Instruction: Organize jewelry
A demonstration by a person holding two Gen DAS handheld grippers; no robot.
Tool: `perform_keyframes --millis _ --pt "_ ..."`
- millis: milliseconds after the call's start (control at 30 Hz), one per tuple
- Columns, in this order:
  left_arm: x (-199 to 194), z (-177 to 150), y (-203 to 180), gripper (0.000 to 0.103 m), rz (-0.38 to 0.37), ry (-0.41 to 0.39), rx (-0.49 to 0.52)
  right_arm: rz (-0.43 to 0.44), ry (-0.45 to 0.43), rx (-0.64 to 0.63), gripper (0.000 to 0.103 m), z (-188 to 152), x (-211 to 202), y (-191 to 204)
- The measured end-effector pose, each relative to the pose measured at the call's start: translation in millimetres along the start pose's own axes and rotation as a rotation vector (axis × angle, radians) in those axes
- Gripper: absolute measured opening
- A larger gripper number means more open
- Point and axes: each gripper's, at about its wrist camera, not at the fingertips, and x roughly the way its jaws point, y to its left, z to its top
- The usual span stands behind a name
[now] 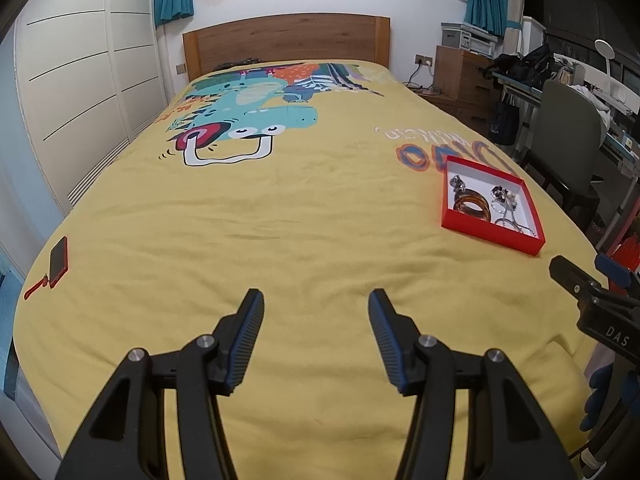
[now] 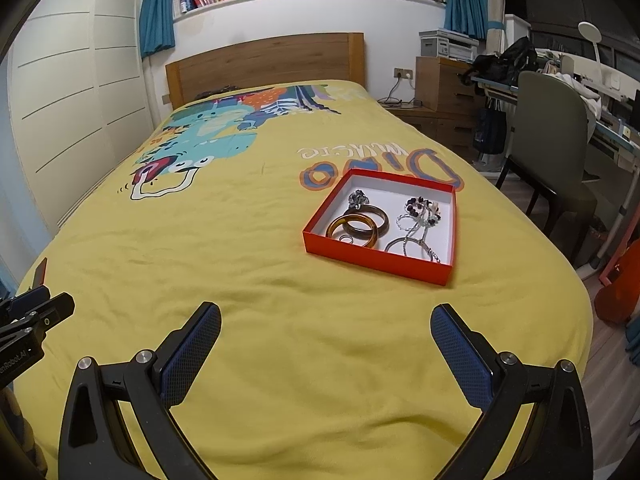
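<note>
A shallow red box (image 2: 376, 263) with a white inside lies on the yellow bedspread; it also shows in the left wrist view (image 1: 492, 236). In it lie two amber-brown bangles (image 2: 354, 227), a dark beaded piece (image 2: 358, 198), a purple-and-white beaded tangle (image 2: 422, 210) and silver rings with a chain (image 2: 412, 246). My right gripper (image 2: 326, 320) is open and empty, above the bedspread in front of the box. My left gripper (image 1: 316, 304) is open and empty, to the left of the box and well apart from it.
A red phone (image 1: 59, 261) with a strap lies near the bed's left edge. A white wardrobe (image 1: 88, 80) runs along the left. A green chair (image 2: 552, 144), a desk and a wooden dresser (image 2: 444, 84) stand to the right of the bed.
</note>
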Motion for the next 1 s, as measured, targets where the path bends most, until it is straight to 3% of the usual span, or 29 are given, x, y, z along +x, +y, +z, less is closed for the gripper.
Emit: perform_keyframes --millis 1000 --pt "17 -10 -5 0.054 -0.023 0.043 0.008 -0.043 0.016 -0.021 0.103 5 -7 1"
